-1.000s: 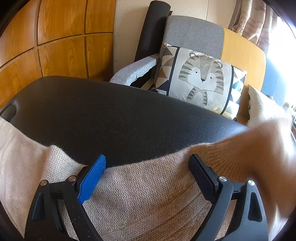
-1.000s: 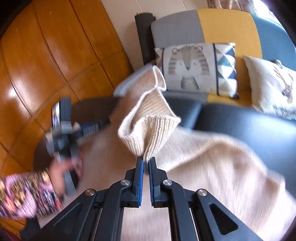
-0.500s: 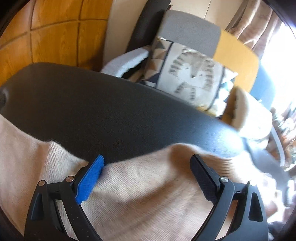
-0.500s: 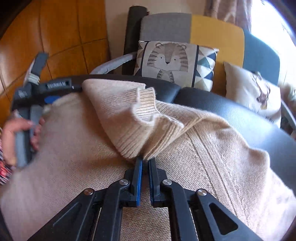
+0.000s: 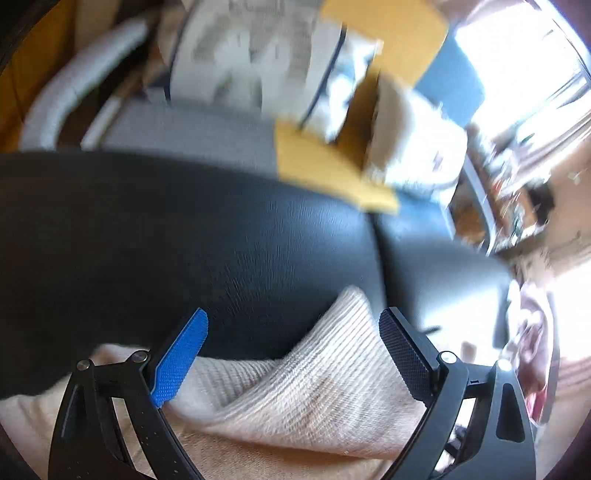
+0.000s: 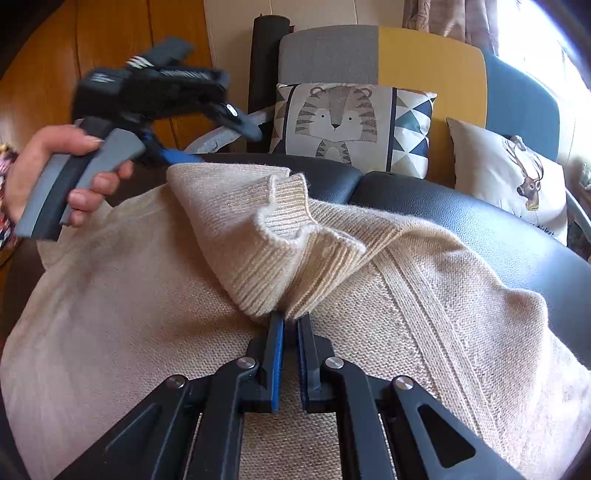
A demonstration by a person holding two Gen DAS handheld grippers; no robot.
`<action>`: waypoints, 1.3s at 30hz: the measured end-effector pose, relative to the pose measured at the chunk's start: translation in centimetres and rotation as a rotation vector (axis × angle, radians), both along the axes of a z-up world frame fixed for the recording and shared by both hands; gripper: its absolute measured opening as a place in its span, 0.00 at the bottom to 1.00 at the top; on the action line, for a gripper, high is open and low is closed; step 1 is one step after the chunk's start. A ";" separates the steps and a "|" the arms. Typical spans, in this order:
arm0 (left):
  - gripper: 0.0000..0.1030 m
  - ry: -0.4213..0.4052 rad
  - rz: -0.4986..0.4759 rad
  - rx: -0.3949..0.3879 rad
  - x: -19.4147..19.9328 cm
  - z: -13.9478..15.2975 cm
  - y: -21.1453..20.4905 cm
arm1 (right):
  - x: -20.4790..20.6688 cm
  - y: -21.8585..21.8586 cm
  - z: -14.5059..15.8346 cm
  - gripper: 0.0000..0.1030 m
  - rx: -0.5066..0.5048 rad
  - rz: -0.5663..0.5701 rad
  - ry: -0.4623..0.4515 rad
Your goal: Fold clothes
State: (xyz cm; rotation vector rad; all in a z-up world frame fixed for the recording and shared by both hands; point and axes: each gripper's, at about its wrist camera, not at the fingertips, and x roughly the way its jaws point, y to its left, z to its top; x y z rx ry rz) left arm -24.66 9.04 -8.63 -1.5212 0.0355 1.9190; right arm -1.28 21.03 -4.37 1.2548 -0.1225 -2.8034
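Right wrist: left hand (image 6: 55,173) raised over sweater (image 6: 147,295).

I see a grey, yellow and blue fabric sofa (image 6: 424,55) with a tiger-print cushion (image 6: 343,125), orange wooden wall panels (image 6: 110,55), bright window light (image 6: 546,33).

1 beige sweater (image 6: 147,314), 2 tongs (image 6: 290,321) (image 5: 293,354), 2 cushions (image 6: 351,129) (image 6: 513,177), 1 hand (image 6: 48,166).

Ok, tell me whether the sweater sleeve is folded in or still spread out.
Folded in. The sleeve lies doubled back across the sweater's body, its ribbed cuff pinched in the shut right gripper.
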 end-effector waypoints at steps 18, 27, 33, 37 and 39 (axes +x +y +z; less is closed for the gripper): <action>0.09 0.364 -0.102 0.264 8.5 6.9 -3.3 | 0.3 -0.8 0.4 0.04 0.050 -0.006 0.010; 0.09 0.282 0.013 0.298 11.3 3.4 -9.7 | 0.3 -1.1 0.5 0.05 0.085 -0.006 0.014; 0.50 0.241 0.021 0.267 8.8 3.8 -7.1 | 0.4 -1.6 0.5 0.07 0.142 0.000 0.014; 0.53 0.316 -0.046 0.169 7.6 4.5 -3.4 | 0.4 -0.6 0.5 0.07 0.091 0.002 0.015; 0.57 0.313 -0.083 0.110 6.8 4.0 -1.6 | 0.3 -0.1 0.5 0.07 0.064 0.003 0.016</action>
